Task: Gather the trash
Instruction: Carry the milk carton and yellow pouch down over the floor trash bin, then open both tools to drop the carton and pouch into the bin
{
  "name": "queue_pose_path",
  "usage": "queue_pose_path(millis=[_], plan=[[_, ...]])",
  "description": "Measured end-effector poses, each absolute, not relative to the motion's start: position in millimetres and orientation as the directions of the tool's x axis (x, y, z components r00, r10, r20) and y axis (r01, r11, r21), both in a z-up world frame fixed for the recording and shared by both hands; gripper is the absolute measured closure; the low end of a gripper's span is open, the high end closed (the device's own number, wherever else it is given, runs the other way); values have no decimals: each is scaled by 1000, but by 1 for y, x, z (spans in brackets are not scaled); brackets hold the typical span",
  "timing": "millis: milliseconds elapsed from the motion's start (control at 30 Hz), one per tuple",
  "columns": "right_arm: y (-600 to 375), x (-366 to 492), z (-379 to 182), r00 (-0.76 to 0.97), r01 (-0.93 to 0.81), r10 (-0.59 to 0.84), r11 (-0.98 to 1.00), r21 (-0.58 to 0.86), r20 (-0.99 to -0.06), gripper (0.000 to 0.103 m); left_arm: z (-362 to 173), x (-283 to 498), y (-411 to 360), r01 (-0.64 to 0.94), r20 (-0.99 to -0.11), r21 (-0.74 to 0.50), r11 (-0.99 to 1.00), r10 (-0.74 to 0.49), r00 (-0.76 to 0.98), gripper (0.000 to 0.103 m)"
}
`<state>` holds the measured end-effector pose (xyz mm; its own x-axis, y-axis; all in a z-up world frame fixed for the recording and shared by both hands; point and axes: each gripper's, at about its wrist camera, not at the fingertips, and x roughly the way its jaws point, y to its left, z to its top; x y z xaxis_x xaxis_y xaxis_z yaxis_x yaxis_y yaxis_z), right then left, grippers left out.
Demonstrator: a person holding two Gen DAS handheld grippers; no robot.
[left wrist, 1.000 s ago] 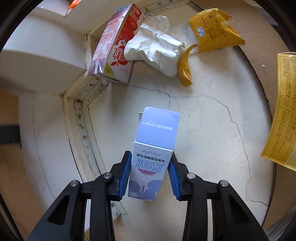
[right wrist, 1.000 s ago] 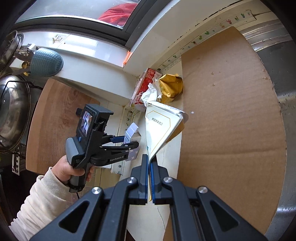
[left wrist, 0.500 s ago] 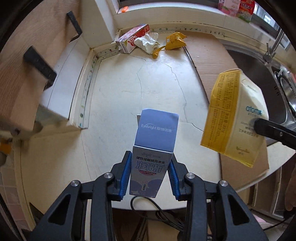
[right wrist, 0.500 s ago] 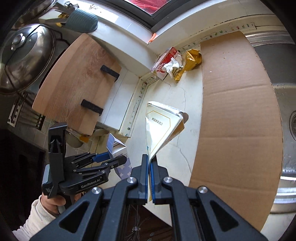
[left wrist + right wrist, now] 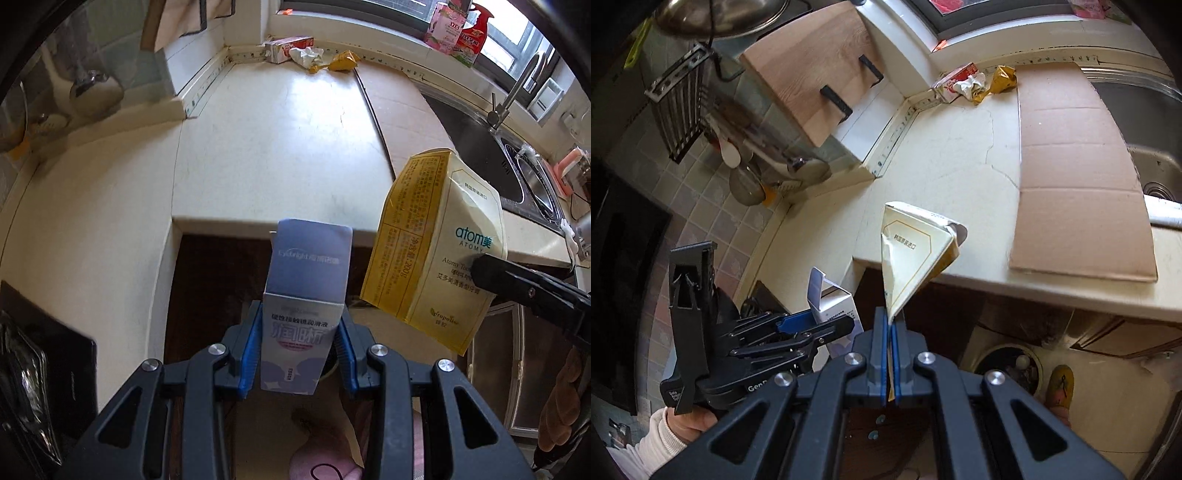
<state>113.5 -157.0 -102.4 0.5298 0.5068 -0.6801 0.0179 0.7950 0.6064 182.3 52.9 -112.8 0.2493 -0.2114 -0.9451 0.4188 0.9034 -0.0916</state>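
My left gripper (image 5: 297, 349) is shut on a small blue-and-white carton (image 5: 301, 306) with its top flap open, held off the counter's front edge; it also shows in the right wrist view (image 5: 836, 308). My right gripper (image 5: 890, 328) is shut on the edge of a flattened yellow-and-cream pouch (image 5: 912, 254), seen at the right of the left wrist view (image 5: 432, 254). More trash lies in the far counter corner: a red-and-white milk carton (image 5: 286, 46), crumpled white paper (image 5: 306, 55) and a yellow wrapper (image 5: 341, 61).
A cream countertop (image 5: 280, 147) with a flat cardboard sheet (image 5: 1071, 155) and a steel sink (image 5: 491, 147) to the right. A round bin (image 5: 1008, 369) stands on the floor below the counter edge. A wooden board (image 5: 812, 70) leans at the back left.
Both grippers have pulled back from the far corner past the counter's front edge, each keeping its item. The floor and cabinet front have come into view.
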Motion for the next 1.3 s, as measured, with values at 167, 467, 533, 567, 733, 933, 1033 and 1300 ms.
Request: queue_pose_path(millis=[167,467,533,567,733,933,1033,1300], plan=[[-121,79,-138,445,22,494,828,561,-747,101,-155,141,76,395,-950,-123,910,-223,217,68],[-95,48,-253,268,116,455,860,497,-849,101,-270,100,87,370,-974,-119,922,-181,138,68],[-94,50,-287,226,151,443,864,480,-868,101,-299,95,87,370,-977,-137,919,-188,104,68],[-95,51,-301,211,164,439,865,475,-873,101,-312,95,87,368,-977,-148,918,-194,89,68],[-97,60,-373,134,219,408,877,429,-903,101,-375,92,82,349,-974,-198,916,-225,37,68],[-103,82,-439,80,254,375,889,382,-924,100,-434,108,65,345,-965,-248,905,-261,-10,68],[-105,92,-458,63,260,364,893,367,-929,99,-457,122,55,338,-967,-243,909,-254,-13,68],[-125,112,-486,10,285,346,899,334,-938,91,-510,148,54,290,-966,-259,921,-241,-98,42]])
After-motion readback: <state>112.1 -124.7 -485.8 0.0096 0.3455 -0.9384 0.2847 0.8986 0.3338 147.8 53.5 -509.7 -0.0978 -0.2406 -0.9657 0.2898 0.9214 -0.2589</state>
